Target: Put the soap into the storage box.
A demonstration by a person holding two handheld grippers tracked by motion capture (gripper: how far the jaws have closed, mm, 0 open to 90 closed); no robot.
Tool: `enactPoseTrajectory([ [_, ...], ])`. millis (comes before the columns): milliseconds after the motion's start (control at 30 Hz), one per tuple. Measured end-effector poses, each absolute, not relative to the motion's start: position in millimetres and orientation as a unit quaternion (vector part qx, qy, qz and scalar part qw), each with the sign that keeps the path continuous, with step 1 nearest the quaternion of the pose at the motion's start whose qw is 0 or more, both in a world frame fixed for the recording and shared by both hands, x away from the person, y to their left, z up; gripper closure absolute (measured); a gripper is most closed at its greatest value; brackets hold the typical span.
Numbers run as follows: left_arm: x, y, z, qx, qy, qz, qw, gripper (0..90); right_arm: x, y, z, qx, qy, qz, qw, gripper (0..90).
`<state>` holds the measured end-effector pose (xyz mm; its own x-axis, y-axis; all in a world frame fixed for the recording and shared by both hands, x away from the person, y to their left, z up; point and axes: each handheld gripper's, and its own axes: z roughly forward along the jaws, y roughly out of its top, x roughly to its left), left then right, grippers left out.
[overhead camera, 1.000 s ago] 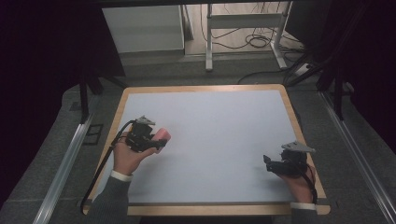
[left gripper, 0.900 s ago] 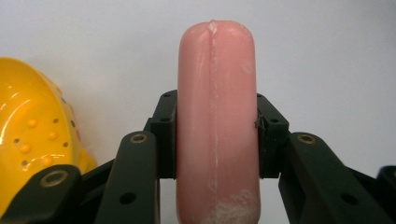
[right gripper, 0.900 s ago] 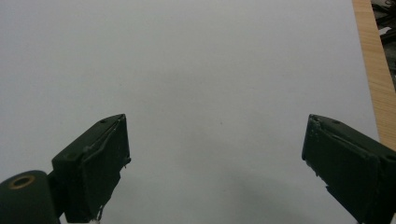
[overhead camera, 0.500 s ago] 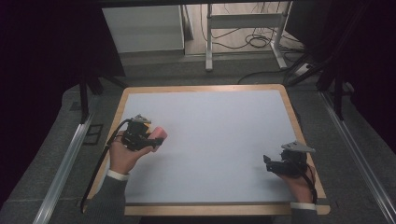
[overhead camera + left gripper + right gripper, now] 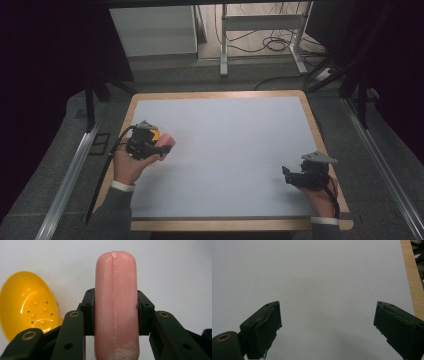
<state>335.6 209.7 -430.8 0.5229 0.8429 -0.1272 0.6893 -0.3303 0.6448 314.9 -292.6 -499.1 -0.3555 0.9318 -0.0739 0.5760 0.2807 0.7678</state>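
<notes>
A pink sausage-shaped piece [image 5: 116,285] stands upright between the jaws of my left gripper [image 5: 116,312], whose pads press on both its sides. In the high view this gripper [image 5: 159,150] is at the left of the table, with the pink piece [image 5: 167,139] sticking out to the right. A yellow rounded shell [image 5: 27,305] with small bumps and holes lies just beside the left jaw; in the high view a bit of the yellow shell [image 5: 156,134] peeks out next to the gripper. My right gripper [image 5: 286,173] rests near the table's right front, and in its own view the right gripper [image 5: 328,327] is open with nothing between its jaws.
The pale grey mat [image 5: 225,145] covers the table inside a wooden border [image 5: 320,140]. Beyond the far edge stand a white cabinet [image 5: 155,30] and a metal frame [image 5: 260,30] with cables on the floor. Metal rails [image 5: 70,175] run along both sides.
My left hand has drifted slightly to the left with the pink piece still gripped. The right hand has not moved.
</notes>
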Motion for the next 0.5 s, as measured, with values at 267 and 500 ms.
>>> enactPoseTrajectory([
  [267,337,216,-426,0.803,0.479,0.120,0.333,60.3,315,-292,-500,0.500,0.755,0.330,0.268,7.3],
  [500,340,222,-422,0.804,0.483,0.127,0.324,60.3,315,-291,-499,0.499,0.755,0.331,0.269,7.2],
])
